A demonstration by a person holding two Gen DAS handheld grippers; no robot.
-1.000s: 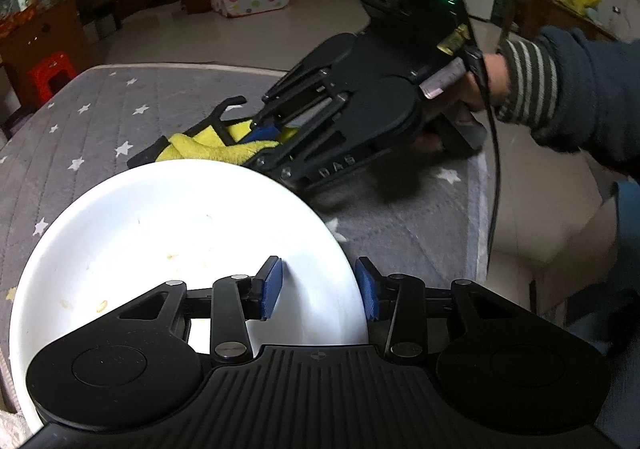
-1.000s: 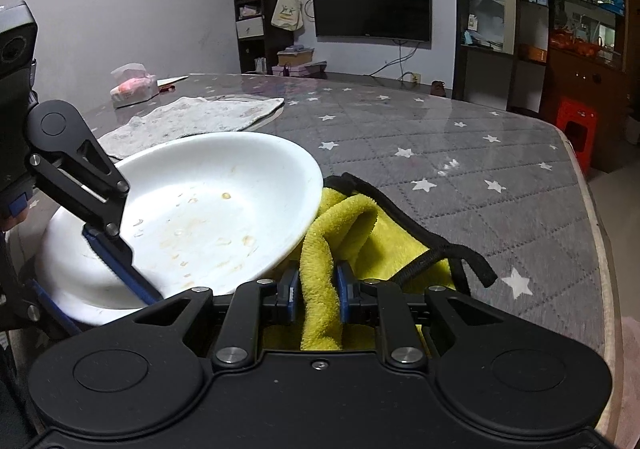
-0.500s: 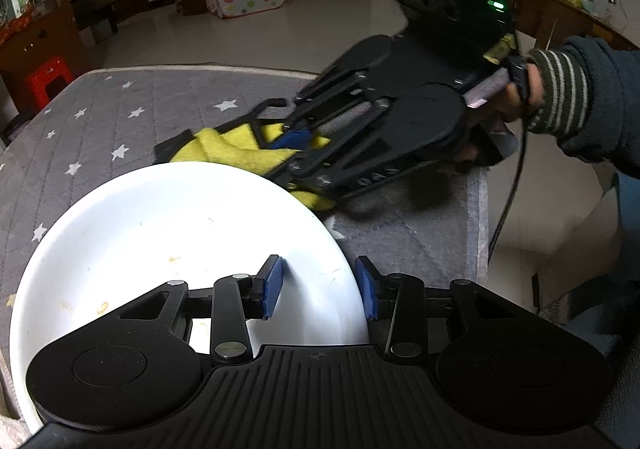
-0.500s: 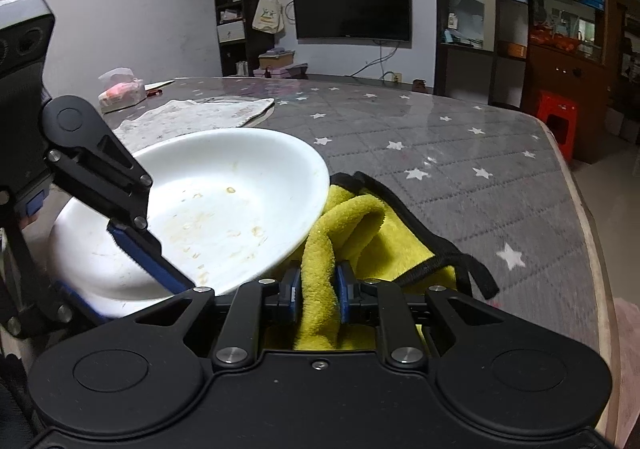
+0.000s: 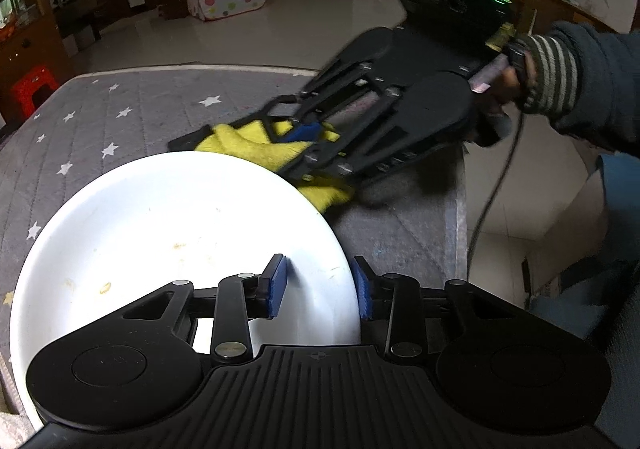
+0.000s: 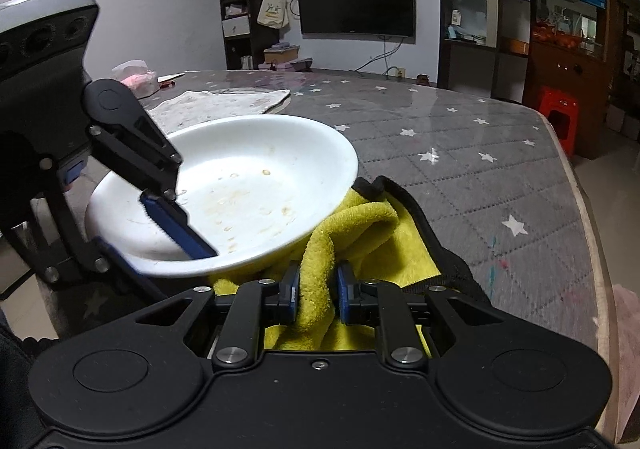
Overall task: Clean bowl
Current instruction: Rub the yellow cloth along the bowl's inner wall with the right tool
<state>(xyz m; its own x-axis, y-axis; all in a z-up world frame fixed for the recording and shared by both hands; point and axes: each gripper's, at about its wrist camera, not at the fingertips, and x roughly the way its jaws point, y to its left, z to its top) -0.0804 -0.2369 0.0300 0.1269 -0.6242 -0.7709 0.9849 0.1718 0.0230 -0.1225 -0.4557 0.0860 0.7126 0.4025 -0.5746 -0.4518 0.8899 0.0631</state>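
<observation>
A white bowl (image 5: 172, 233) with dried food specks is tilted, and my left gripper (image 5: 320, 285) is shut on its rim, one blue pad inside and one outside. In the right wrist view the bowl (image 6: 248, 185) is at centre left with the left gripper's blue pad (image 6: 176, 225) inside it. My right gripper (image 6: 316, 293) is shut on a fold of a yellow cloth (image 6: 360, 233) with black trim, which lies on the table just under the bowl's edge. The cloth (image 5: 256, 149) and the right gripper (image 5: 304, 133) also show beyond the bowl in the left wrist view.
The table has a grey star-patterned quilted cover (image 6: 460, 177). A spotted white cloth (image 6: 216, 105) and a pink and white packet (image 6: 136, 79) lie at its far left. The table's edge (image 6: 588, 233) runs on the right. A red stool (image 6: 560, 117) stands beyond it.
The right gripper with the yellow cloth has lifted and drawn back to the right. The bowl stays held in the left gripper and has risen a little.
</observation>
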